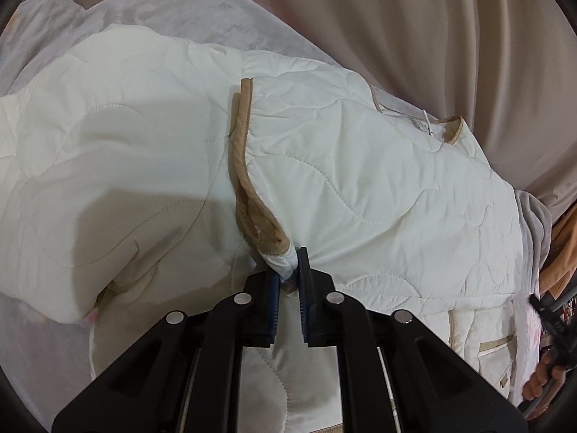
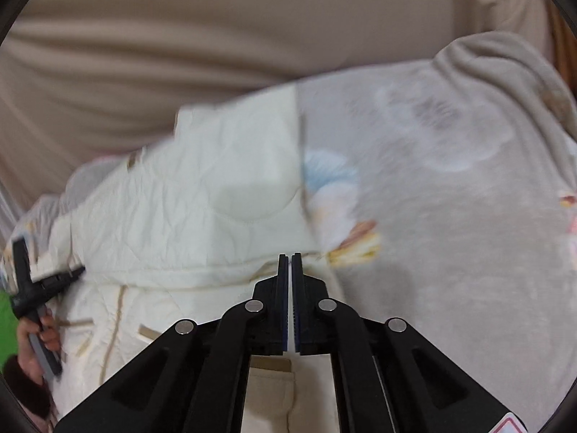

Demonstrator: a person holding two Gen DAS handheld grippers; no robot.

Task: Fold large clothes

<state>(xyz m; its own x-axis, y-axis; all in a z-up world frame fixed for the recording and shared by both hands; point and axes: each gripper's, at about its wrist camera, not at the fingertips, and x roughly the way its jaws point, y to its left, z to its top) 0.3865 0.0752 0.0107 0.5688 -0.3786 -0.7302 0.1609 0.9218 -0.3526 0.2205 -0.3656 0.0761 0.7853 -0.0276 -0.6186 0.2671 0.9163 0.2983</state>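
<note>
A cream quilted jacket (image 1: 360, 187) with tan trim (image 1: 241, 166) lies spread on a pale grey bedspread (image 1: 202, 25). My left gripper (image 1: 288, 270) is shut on a bunched fold of the jacket at its tan-trimmed front edge. In the blurred right wrist view the jacket (image 2: 187, 223) lies left of centre. My right gripper (image 2: 290, 263) is shut just above the jacket's lower edge, with nothing seen between its pads. The left gripper (image 2: 39, 281) and the hand holding it show at the far left of that view.
The bedspread (image 2: 450, 198) carries a faint printed pattern and stretches to the right. Beige curtains (image 1: 432, 29) hang behind the bed. The person's right hand (image 1: 544, 375) and gripper handle sit at the right edge of the left wrist view.
</note>
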